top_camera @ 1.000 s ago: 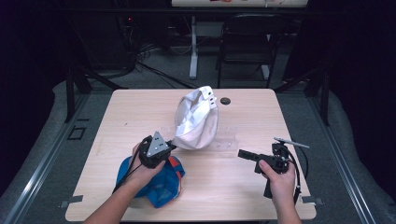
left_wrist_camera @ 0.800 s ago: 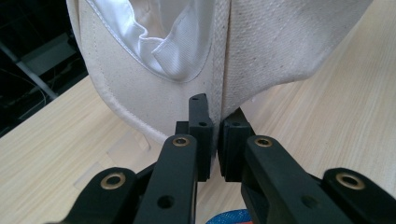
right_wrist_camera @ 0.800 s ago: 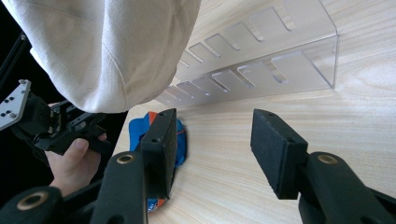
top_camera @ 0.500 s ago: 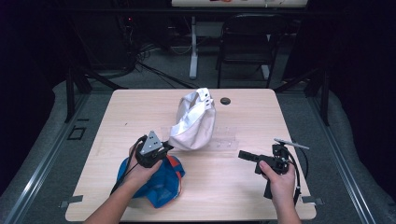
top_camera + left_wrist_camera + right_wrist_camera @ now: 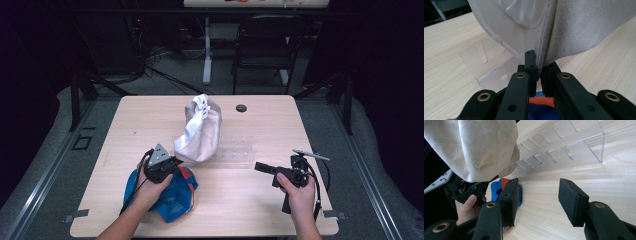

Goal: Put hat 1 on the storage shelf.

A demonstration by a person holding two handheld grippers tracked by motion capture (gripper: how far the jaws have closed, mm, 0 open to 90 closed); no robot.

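1. A cream cloth bag [image 5: 200,131] stands bunched up near the middle of the worktop [image 5: 260,200], its top reaching toward the far edge and its lower end hanging down toward the person's left hand.
2. In the left gripper view the bag's [image 5: 579,30] lower hem runs straight down into the jaws of the left tool [image 5: 540,67], which are pressed together on that fabric; the cloth rises directly above and ahead of the jaws.
3. In the high view the left tool [image 5: 165,167] sits just at the bag's near-left corner, touching it, with its grey three-cornered plate facing up and the left hand [image 5: 152,187] wrapped around its body.
4. A clear plastic rack [image 5: 235,152] with slots lies flat on the worktop, partly under the bag and stretching out to its right; in the right gripper view the rack [image 5: 564,147] runs out from beneath the cloth [image 5: 479,147].
5. A blue bag [image 5: 170,197] with orange trim lies flat on the worktop beneath and just behind the left hand, near the front-left.
6. The right tool [image 5: 261,166] is held level by the right hand [image 5: 295,192] near the front-right, pointing toward the cream bag and well apart from it; its jaws stand wide apart with nothing between them [image 5: 536,195].
7. A small dark round disc [image 5: 241,108] lies near the far edge of the worktop, to the right of the bag's top.
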